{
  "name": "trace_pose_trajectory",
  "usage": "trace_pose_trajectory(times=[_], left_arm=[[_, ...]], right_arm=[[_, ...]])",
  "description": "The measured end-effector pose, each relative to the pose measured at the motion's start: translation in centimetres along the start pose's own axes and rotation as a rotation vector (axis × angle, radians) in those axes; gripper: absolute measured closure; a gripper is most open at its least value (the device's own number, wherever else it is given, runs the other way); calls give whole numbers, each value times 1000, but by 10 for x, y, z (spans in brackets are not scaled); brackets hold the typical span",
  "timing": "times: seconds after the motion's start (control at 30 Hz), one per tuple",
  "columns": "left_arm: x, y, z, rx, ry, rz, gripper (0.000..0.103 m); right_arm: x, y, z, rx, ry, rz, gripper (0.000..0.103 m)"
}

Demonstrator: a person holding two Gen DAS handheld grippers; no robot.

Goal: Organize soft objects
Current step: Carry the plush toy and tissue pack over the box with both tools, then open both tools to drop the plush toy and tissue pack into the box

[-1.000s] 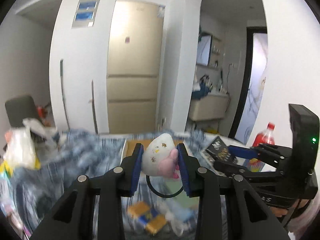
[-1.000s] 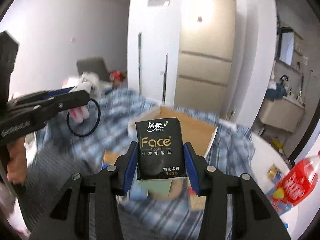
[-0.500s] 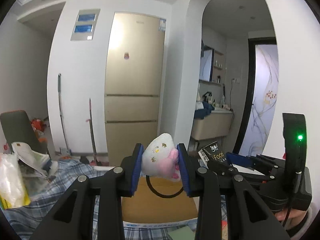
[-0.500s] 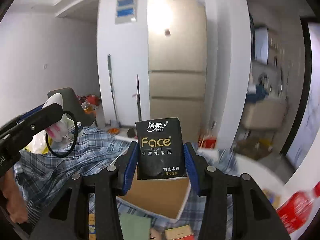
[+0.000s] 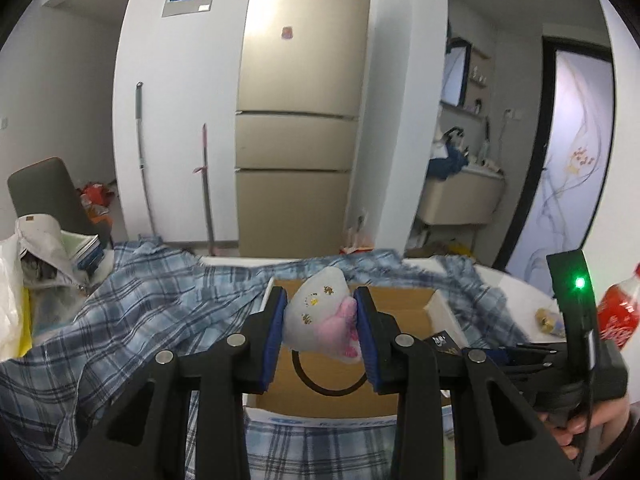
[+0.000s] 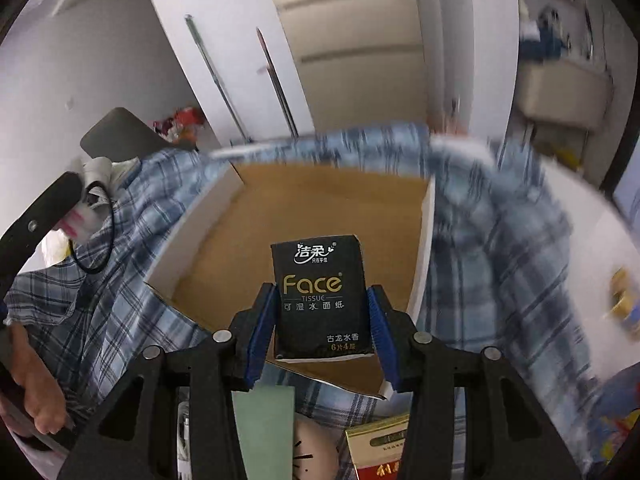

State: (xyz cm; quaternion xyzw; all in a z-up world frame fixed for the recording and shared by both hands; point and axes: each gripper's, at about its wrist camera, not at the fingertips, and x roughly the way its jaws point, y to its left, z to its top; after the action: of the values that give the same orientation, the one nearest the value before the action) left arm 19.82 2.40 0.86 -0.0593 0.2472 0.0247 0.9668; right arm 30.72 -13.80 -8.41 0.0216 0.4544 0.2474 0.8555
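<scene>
My left gripper (image 5: 320, 320) is shut on a small white and pink plush toy (image 5: 316, 316) with a black ring hanging under it, held above the near side of an open cardboard box (image 5: 404, 304). My right gripper (image 6: 322, 320) is shut on a black pack of Face tissues (image 6: 320, 296), held over the near part of the same box (image 6: 320, 200). The right gripper and its pack show low at the right of the left wrist view (image 5: 444, 342). The left gripper and toy show at the left edge of the right wrist view (image 6: 76, 216).
A blue plaid cloth (image 5: 132, 312) lies around the box. A red bottle (image 5: 616, 316) stands at the right. A bag and papers (image 5: 36, 248) sit at the left. A green card (image 6: 264, 432) and a small carton (image 6: 376, 452) lie below the box. A fridge (image 5: 300, 120) stands behind.
Both grippers have tilted downward toward the open box, which now fills more of both views. Each still holds its object.
</scene>
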Motion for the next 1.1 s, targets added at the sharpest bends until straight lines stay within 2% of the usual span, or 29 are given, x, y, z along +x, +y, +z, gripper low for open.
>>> trace_pose_trajectory(times=[0.1, 0.33, 0.43, 0.7, 0.77, 0.87, 0.93, 1.1], left_arm=[[16, 3, -9, 1, 51, 0, 67], [43, 17, -25, -28, 138, 34, 67], [46, 21, -27, -43, 153, 28, 67], [54, 19, -30, -24, 204, 11, 67], [56, 19, -31, -28, 218, 15, 61], [53, 21, -31, -41, 207, 31, 52], [51, 21, -29, -37, 195, 19, 48], [33, 13, -20, -10, 148, 17, 46]], right_arm=[[19, -16, 1, 64, 73, 68, 58], [30, -21, -6, 59, 97, 31, 58], [29, -23, -4, 43, 87, -15, 58], [29, -29, 0, 42, 79, -39, 56], [27, -27, 0, 38, 72, -25, 53], [21, -26, 0, 36, 43, -36, 40], [16, -25, 1, 32, 23, -44, 40], [0, -16, 4, 1, -25, -56, 40]])
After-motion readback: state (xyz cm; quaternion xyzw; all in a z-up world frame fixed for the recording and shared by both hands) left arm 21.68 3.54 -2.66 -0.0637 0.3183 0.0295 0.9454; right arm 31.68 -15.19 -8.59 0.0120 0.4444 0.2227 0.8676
